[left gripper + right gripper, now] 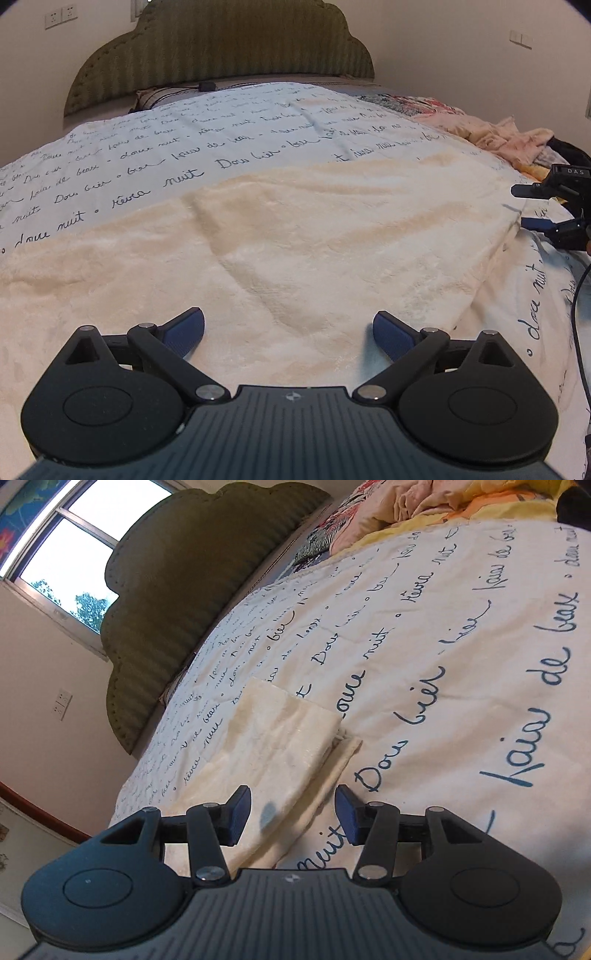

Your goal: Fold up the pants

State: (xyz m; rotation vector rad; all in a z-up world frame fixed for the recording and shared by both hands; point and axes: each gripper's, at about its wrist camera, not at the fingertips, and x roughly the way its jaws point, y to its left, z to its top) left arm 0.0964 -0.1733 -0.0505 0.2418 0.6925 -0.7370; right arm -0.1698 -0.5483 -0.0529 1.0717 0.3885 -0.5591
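Observation:
Cream fleece pants (295,236) lie flat on the bed, spread across the left wrist view. My left gripper (288,338) is open and empty, low over the near part of the pants. My right gripper (293,814) is open and empty; its jaws straddle the near edge of the pants (280,746), which look folded into a long strip in that view. The right gripper also shows in the left wrist view (546,210) at the pants' right edge, jaws apart.
The bed has a white cover with blue handwriting (184,147). A green padded headboard (221,48) stands behind. Crumpled pink and yellow bedding (498,133) lies at the right. A black cable (578,314) hangs at the right. A window (62,561) is on the wall.

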